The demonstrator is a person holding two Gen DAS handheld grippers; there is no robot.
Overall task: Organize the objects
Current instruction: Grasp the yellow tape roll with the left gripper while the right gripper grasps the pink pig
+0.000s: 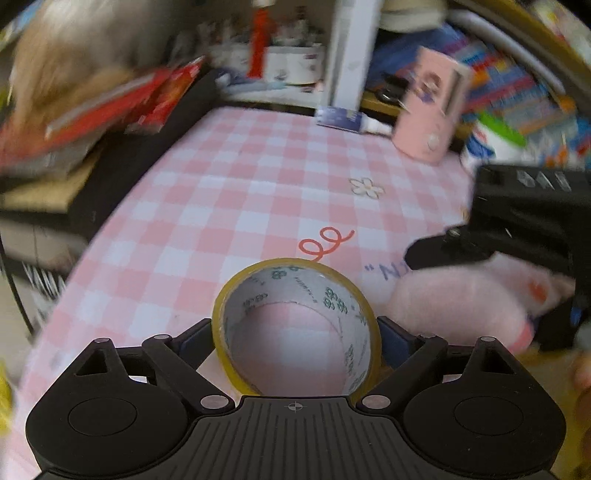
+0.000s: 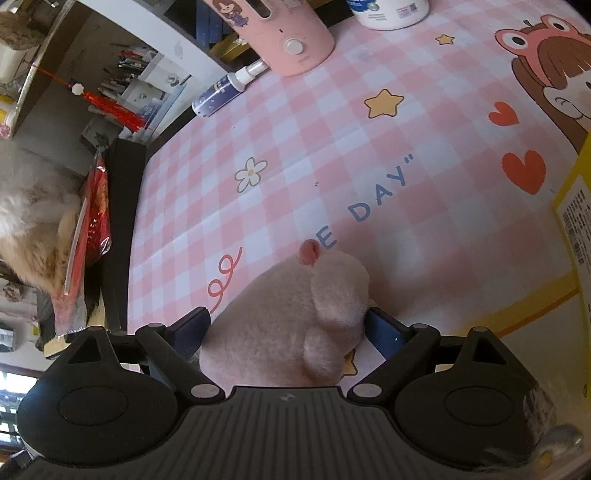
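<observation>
My left gripper (image 1: 295,343) is shut on a yellow roll of tape (image 1: 295,280) and holds it above the pink checked mat (image 1: 229,192). The roll's open core faces the camera. My right gripper (image 2: 286,328) is shut on a pink plush toy (image 2: 291,317), held over the mat (image 2: 314,147). In the left wrist view the plush toy (image 1: 461,302) and the right gripper's black body (image 1: 524,225) are at the right, close beside the tape. The left wrist view is blurred.
A pink cylindrical appliance (image 2: 280,33) stands at the mat's far edge, also in the left wrist view (image 1: 428,110). A small spray bottle (image 2: 225,88) lies beside it. A white tub (image 2: 388,11) is behind. A yellow box (image 2: 576,236) is at the right. Red packets (image 2: 94,206) lie left.
</observation>
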